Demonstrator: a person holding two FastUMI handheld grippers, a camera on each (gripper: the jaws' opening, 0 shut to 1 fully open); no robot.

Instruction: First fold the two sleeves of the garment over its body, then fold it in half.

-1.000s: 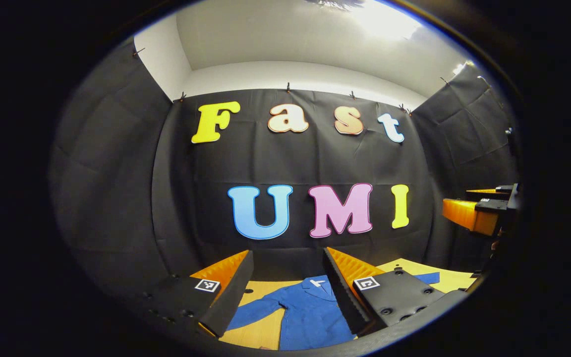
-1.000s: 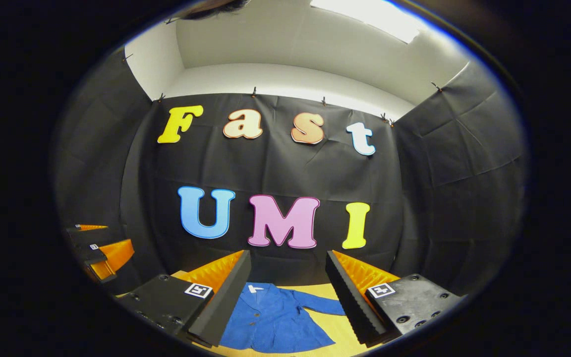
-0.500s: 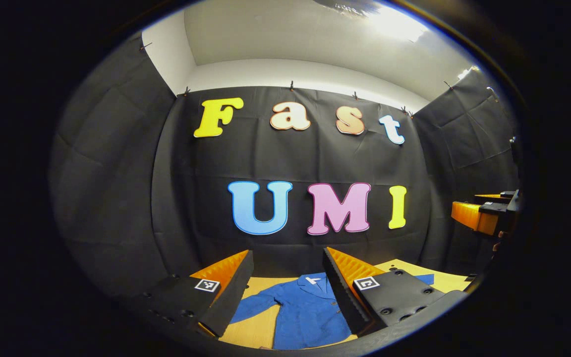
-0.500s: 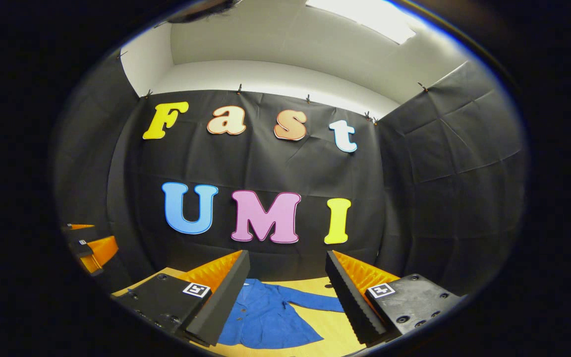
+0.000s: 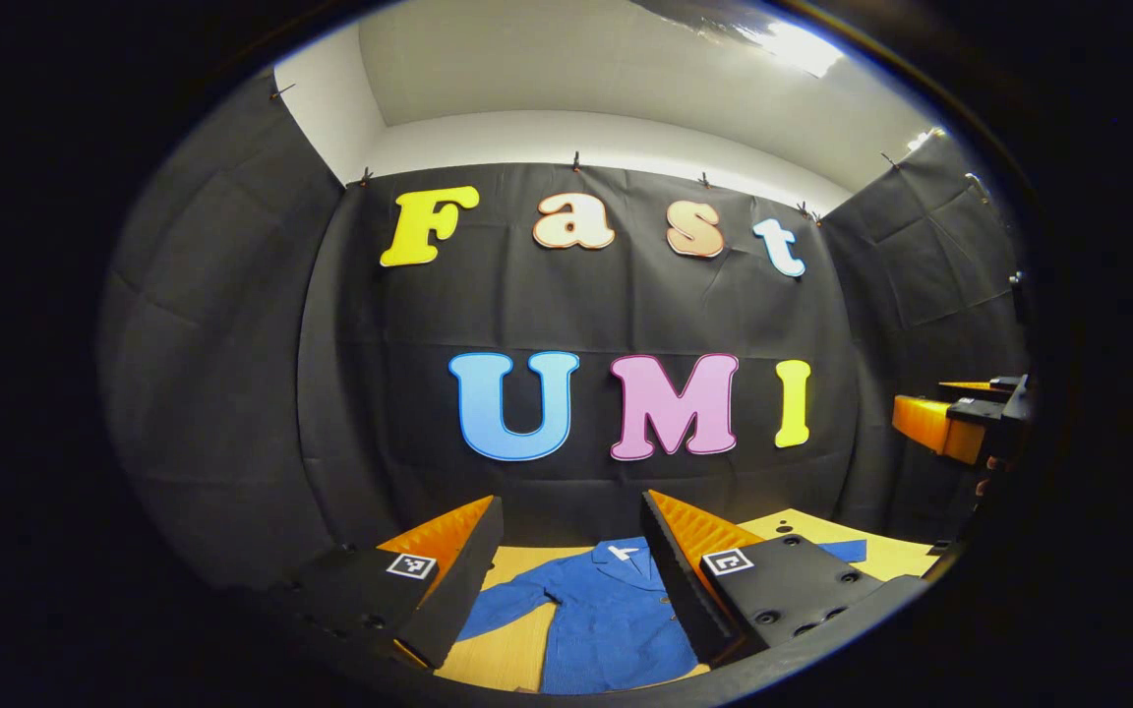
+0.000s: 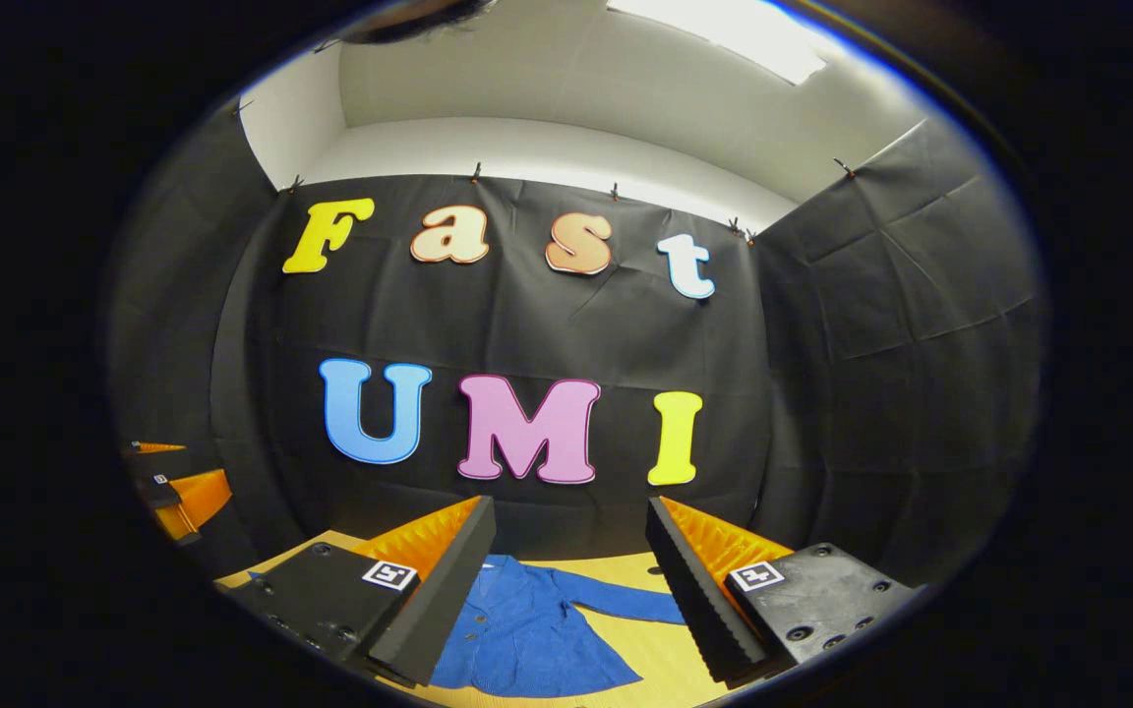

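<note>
A blue jacket (image 5: 606,619) lies flat on the tan table (image 5: 503,659), collar toward the back wall, both sleeves spread outward. In the left gripper view my left gripper (image 5: 571,551) hovers open above it, nothing between its fingers; the right gripper (image 5: 960,423) shows at the far right edge. In the right gripper view the jacket (image 6: 527,629) lies below my open right gripper (image 6: 571,551), one sleeve (image 6: 626,605) stretching right. The left gripper (image 6: 178,492) appears at the left edge there.
Black cloth walls close the booth at the back and both sides, right behind the table's far edge (image 6: 616,562). Bare tan tabletop (image 5: 812,531) shows on either side of the jacket.
Both views shifted only slightly; the right gripper drifted a little and tilted so the jacket sits marginally lower. The jacket has not moved and both grippers stay open.
</note>
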